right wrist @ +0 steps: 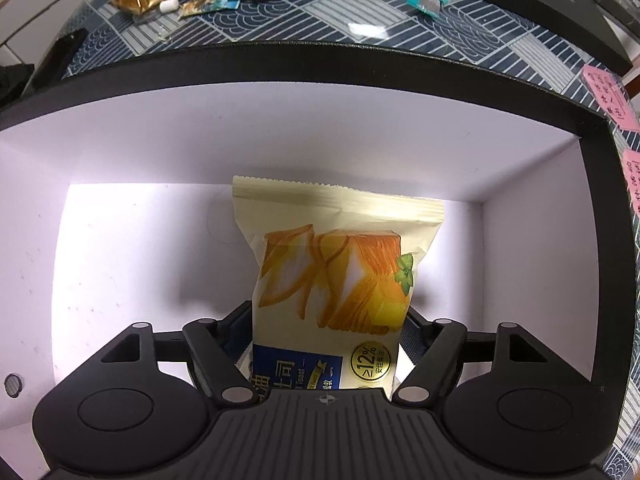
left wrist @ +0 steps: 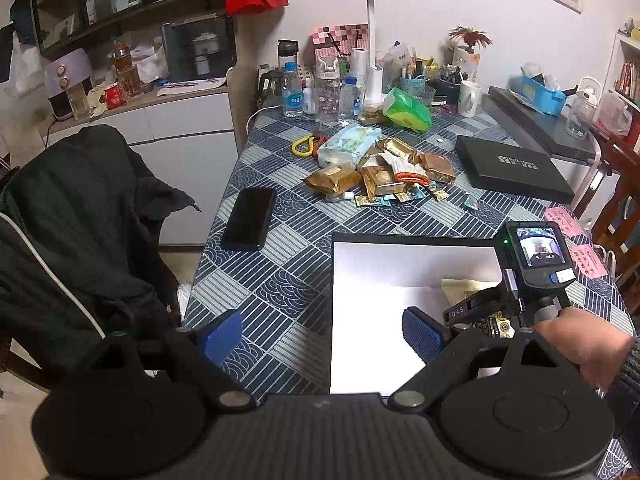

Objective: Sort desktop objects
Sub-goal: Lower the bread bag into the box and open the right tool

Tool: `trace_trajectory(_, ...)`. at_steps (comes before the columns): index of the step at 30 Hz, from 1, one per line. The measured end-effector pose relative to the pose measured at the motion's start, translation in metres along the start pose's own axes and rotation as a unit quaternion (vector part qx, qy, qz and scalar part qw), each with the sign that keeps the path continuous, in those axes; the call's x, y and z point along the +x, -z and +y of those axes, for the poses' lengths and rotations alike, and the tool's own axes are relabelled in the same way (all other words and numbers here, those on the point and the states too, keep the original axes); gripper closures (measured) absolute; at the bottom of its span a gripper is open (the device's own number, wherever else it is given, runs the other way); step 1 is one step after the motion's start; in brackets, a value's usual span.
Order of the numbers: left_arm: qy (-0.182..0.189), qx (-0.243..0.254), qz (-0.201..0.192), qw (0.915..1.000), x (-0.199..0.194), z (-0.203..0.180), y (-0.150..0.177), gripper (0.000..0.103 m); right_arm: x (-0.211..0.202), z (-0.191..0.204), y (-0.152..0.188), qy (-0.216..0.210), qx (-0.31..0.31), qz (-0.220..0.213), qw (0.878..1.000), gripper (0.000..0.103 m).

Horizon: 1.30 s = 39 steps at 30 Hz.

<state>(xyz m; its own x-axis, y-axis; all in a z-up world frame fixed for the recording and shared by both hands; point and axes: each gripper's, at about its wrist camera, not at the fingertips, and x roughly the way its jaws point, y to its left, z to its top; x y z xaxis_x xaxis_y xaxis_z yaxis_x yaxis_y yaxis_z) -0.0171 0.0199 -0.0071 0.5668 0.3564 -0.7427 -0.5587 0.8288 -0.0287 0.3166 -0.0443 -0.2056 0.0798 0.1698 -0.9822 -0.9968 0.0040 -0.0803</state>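
Blue pads tip the left gripper (left wrist: 322,334), whose fingers stand spread wide with nothing between them; one hangs over the checked tablecloth (left wrist: 280,264), the other over the rim of the white-lined box (left wrist: 384,264). Ahead of the fingertips lie a black phone (left wrist: 249,218) and a heap of gold snack packets (left wrist: 380,172).

In the right wrist view, the right gripper (right wrist: 326,334) points down into the box (right wrist: 160,140). A cream bread packet (right wrist: 336,272) stands between its fingers; whether the pads press it I cannot tell
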Motion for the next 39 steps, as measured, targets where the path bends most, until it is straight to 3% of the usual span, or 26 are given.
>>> trace_trajectory(5,0.0,-0.003,-0.003,1.0,-0.003,-0.001,0.001,0.0,-0.009,0.001,-0.001,0.021,-0.013,-0.015,1.0,0.025)
trace_trajectory(13,0.001,-0.002,-0.011,0.9999,-0.008,-0.004,0.002,0.0,-0.03,-0.004,0.007,-0.002,0.004,-0.037,0.999,0.025)
trace_trajectory(24,0.01,0.006,-0.022,0.9997,-0.016,-0.005,0.002,0.0,-0.1,0.003,0.026,-0.039,0.012,-0.119,0.992,0.016)
trace_trajectory(30,0.018,0.008,-0.021,0.9996,-0.015,-0.002,0.001,0.0,-0.134,0.003,0.041,-0.039,0.028,-0.164,0.985,0.006)
trace_trajectory(31,0.02,0.01,-0.02,0.9996,-0.015,-0.002,0.001,0.0,-0.139,0.002,0.044,-0.039,0.033,-0.171,0.984,0.0)
trace_trajectory(39,0.041,0.01,-0.021,0.9989,-0.012,0.01,-0.011,0.0,-0.171,-0.009,0.076,-0.033,0.085,-0.208,0.974,0.0)
